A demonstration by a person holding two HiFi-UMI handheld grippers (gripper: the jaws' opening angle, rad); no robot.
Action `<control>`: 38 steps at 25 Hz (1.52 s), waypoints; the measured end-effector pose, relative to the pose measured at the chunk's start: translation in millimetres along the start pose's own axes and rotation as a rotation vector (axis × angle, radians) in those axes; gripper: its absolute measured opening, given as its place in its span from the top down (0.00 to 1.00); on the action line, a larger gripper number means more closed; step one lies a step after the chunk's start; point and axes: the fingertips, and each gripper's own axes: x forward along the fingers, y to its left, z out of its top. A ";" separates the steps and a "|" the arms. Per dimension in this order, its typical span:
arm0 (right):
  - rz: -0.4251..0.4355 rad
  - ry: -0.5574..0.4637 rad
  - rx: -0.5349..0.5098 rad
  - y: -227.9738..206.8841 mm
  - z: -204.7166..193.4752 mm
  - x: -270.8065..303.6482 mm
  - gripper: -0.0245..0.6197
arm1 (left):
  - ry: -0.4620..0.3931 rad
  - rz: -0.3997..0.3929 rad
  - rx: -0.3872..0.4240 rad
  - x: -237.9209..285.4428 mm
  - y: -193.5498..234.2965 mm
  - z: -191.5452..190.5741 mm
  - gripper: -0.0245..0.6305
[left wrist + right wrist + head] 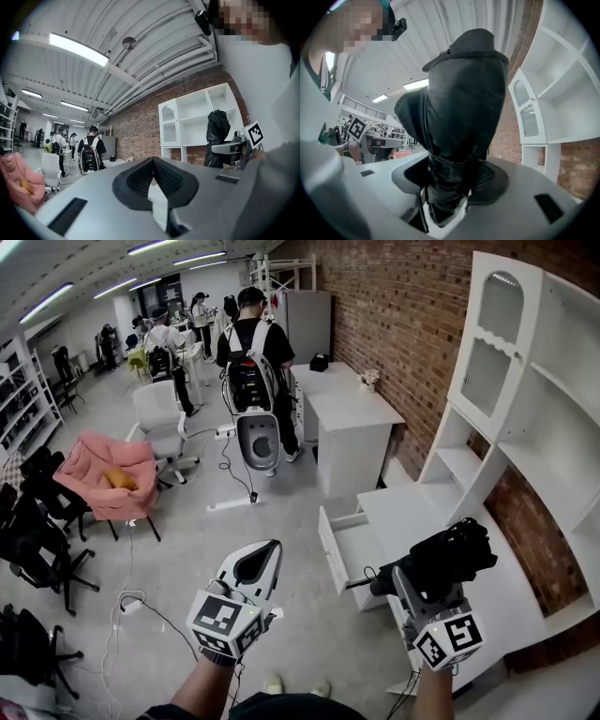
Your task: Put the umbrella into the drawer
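Rough red brick wall (pixel 403 315) at 1 o'clock. Smooth white boxy shelf unit (pixel 525 381) at 3 o'clock. Its low white drawer (pixel 331 549) at 5 o'clock is pulled open, only its flat white floor showing. Black folded umbrella (pixel 450 557), crinkled fabric, is at 4 o'clock, above the cabinet top, outside the drawer. Right gripper (pixel 417 582) is clamped on the umbrella. Left gripper (pixel 255 563) at 7 o'clock has its ribbed pads together.
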 end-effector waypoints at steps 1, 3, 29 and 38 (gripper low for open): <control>-0.002 0.003 0.001 -1.9 -1.2 -1.1 0.62 | 0.002 0.001 -0.001 1.0 -1.9 -1.4 0.95; -0.001 0.008 0.010 -5.2 -4.7 -2.8 0.61 | 0.006 -0.001 -0.001 2.6 -5.5 -4.1 0.95; -0.002 0.039 0.026 -48.8 -27.7 -11.2 0.62 | 0.033 0.002 0.013 37.2 -41.8 -16.7 0.95; -0.025 0.092 0.019 -57.4 -48.2 26.3 0.61 | 0.036 -0.022 -0.016 70.6 -11.9 -32.8 0.95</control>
